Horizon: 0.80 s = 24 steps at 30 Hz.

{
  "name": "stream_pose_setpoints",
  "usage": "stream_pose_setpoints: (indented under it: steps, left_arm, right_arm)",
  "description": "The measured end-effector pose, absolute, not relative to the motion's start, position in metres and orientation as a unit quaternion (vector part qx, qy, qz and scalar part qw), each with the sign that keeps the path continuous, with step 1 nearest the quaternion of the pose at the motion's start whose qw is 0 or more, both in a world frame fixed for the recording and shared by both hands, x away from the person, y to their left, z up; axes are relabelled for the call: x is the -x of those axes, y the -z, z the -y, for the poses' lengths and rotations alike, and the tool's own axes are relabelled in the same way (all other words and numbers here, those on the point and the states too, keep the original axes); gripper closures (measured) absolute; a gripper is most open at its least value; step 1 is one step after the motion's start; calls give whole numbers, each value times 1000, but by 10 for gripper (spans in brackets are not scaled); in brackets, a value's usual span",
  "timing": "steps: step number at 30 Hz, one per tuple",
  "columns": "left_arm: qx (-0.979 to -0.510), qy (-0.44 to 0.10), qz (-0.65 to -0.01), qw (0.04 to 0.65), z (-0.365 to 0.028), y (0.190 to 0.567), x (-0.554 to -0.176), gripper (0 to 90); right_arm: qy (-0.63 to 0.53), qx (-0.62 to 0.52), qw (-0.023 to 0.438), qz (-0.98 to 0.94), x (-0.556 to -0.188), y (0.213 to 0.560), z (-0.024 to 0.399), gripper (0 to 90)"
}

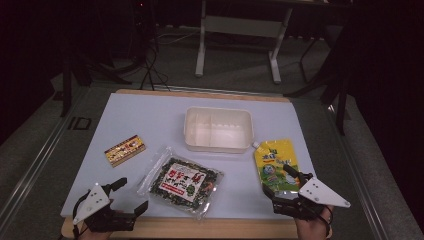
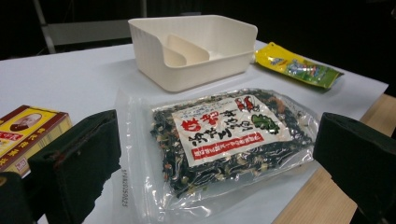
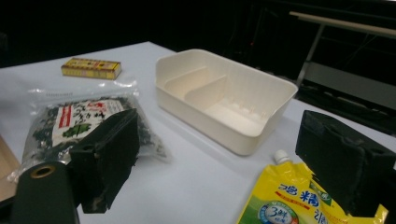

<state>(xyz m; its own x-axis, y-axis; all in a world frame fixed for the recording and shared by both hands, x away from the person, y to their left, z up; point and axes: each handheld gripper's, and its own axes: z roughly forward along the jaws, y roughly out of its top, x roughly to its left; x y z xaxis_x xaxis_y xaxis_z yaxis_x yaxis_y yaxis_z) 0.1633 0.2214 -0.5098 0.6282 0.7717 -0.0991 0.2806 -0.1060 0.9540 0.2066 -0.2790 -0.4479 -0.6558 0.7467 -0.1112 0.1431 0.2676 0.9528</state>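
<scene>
A person holds tongs in each hand at the near edge of a white surface point(image 1: 150, 115). The left tongs point(image 1: 131, 196) are released, their jaws spread wide and gripping nothing. Just ahead of them lies a clear bag of dried seaweed mix point(image 1: 182, 181), flat, label up, framed between the jaws in the left gripper view. Farther to their outer side sits a small yellow box point(image 1: 125, 150). The right tongs point(image 1: 280, 181) are also released, with a yellow spouted pouch point(image 1: 276, 162) lying flat directly in front, its near end between the spread jaws but not pinched. Beyond both sits an empty cream divided bin point(image 1: 218, 129), likely where these items are headed.
</scene>
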Motion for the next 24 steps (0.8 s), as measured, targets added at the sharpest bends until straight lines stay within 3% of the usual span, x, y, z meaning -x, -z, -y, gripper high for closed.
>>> stream_pose_setpoints:
  steps: [14, 17, 24]
  left_arm:
    - [-724, -189, -375, 548, -212, 494, -163, 12]
    - [-707, -184, -386, 564, -220, 484, -171, 16]
    - [-717, -192, -415, 525, -234, 475, -199, 45]
  right_arm:
    - [-525, -286, 278, -752, -203, 447, 272, 159]
    - [-536, -280, 280, -746, -200, 444, 271, 151]
    - [-529, -256, 306, -749, -197, 440, 266, 128]
